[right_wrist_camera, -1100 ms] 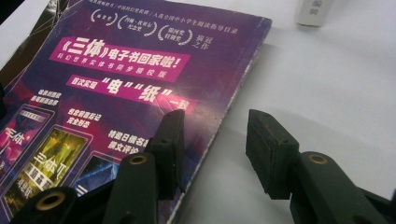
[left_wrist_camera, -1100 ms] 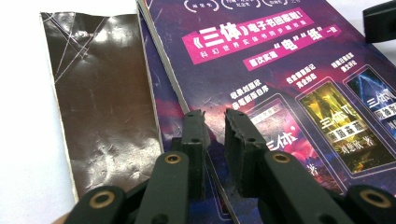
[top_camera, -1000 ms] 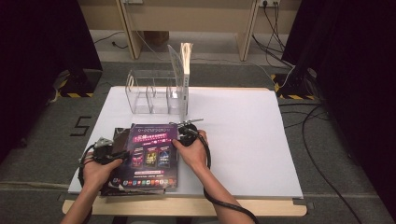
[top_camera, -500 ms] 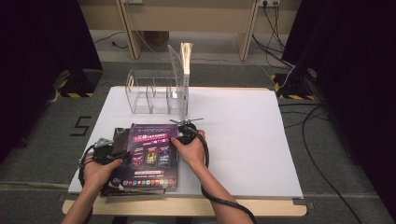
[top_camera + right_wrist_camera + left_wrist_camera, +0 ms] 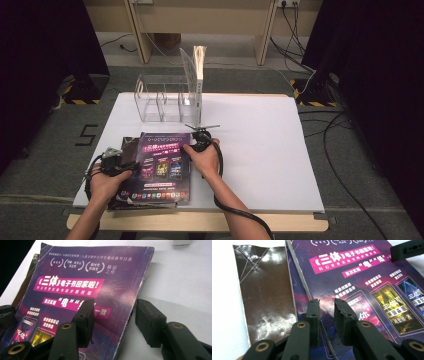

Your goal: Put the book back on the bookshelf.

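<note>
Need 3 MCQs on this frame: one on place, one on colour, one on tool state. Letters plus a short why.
1. Where is the clear rack?
A. far side of the table
B. on the floor
C. on the book

2. Main colour of the top book's cover?
A. green
B. purple
C. white

3. How does the right tool stand at the book?
A. clamped flat on the cover
B. jaws apart, straddling the book's edge
C. lifted far above it

Answers: A, the rack stands beyond the book by the far edge; B, the cover is purple with pink banners; B, one jaw lies over the cover, the other on the white table.
</note>
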### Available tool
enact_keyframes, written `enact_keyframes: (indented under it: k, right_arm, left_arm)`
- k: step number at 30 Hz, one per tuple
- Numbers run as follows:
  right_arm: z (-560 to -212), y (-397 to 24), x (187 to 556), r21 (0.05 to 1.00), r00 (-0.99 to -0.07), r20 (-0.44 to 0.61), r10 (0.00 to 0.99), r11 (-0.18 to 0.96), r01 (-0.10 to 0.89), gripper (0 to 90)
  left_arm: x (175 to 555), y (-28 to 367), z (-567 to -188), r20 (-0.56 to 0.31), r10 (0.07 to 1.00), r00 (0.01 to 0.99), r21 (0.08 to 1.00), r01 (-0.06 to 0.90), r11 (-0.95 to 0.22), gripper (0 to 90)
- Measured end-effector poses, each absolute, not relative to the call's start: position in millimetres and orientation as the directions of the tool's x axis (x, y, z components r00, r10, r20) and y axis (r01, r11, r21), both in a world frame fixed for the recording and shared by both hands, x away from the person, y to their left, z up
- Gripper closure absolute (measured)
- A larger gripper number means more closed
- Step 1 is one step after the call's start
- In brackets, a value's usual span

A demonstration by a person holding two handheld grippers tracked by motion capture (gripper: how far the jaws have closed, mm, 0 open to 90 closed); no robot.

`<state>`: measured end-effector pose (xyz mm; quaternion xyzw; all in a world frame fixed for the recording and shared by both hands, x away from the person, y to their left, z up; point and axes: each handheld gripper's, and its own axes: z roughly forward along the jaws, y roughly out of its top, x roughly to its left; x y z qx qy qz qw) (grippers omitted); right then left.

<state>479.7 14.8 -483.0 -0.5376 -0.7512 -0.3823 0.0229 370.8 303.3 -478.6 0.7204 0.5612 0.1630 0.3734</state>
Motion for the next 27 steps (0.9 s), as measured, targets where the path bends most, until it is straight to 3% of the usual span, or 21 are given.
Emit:
enact_keyframes:
  k: [12,22,27]
  right_arm:
    - [-453.6,22.8,469.3,0.643,-0.488,0.372,0.789,0.16,0.749,75.1]
    - [-447.5,28.4,474.3,0.63,-0.52,0.348,0.78,0.216,0.746,75.5]
    - [-444.7,25.9,476.2,0.614,-0.508,0.401,0.762,0.187,0.766,78.5]
  left_arm:
    - [369.7,304.2,-477.6,-0.16,0.934,0.32,0.72,0.685,-0.111,74.0]
    - [369.2,302.8,-477.2,-0.143,0.936,0.321,0.722,0.681,-0.124,74.1]
    - [368.6,301.2,-476.7,-0.121,0.936,0.331,0.725,0.674,-0.144,74.1]
